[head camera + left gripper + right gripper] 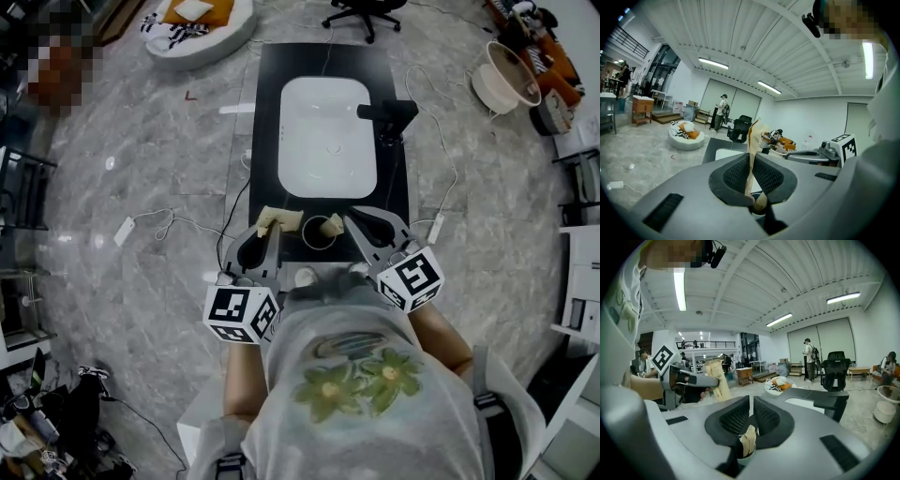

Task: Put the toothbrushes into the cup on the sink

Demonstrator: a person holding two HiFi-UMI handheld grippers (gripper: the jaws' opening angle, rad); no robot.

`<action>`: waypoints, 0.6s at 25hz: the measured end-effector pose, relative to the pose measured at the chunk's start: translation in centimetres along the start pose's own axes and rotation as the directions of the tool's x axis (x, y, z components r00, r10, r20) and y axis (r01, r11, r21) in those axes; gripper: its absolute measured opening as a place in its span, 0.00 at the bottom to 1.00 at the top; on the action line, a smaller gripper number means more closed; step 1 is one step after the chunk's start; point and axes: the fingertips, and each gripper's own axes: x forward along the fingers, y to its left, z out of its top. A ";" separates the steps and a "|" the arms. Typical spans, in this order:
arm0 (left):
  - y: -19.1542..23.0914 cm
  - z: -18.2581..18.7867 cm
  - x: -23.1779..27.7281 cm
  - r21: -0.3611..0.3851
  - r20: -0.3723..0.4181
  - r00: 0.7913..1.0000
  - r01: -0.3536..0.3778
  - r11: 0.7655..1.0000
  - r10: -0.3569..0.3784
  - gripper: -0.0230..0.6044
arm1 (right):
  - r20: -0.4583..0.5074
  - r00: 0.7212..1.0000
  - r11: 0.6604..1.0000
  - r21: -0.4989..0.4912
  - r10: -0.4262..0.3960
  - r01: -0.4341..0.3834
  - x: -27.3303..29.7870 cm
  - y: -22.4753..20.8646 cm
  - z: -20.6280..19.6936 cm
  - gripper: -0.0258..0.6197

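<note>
The cup (319, 236) stands at the near edge of the black counter (270, 112), in front of the white sink (326, 136). One tan paper-wrapped toothbrush (333, 225) sticks out of it. My left gripper (270, 228) hovers just left of the cup, shut on a second wrapped toothbrush (281, 219), which stands upright between the pads (752, 140). My right gripper (354, 223) is just right of the cup, its jaws almost together with nothing between them. In the right gripper view the cup (743, 459) and its toothbrush (748, 439) lie below the jaws.
A black faucet (386, 112) sits at the sink's right side. Around the counter are a round floor cushion (197, 23), an office chair (364, 11), a white basket (506, 75) and cables with a power strip (124, 231) on the marble floor. People stand far off.
</note>
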 end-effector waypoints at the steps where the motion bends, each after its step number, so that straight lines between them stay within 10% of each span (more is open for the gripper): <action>1: -0.1 0.1 -0.1 -0.008 0.007 1.000 -0.005 1.000 0.005 0.09 | 0.012 1.000 1.000 -0.004 0.009 -0.009 -0.2 0.0 0.4 0.13; 15: -2.9 0.7 -0.8 -0.022 0.043 0.996 -0.080 0.997 0.081 0.09 | 0.050 0.993 0.994 -0.014 0.106 -0.105 -2.4 -0.9 2.3 0.11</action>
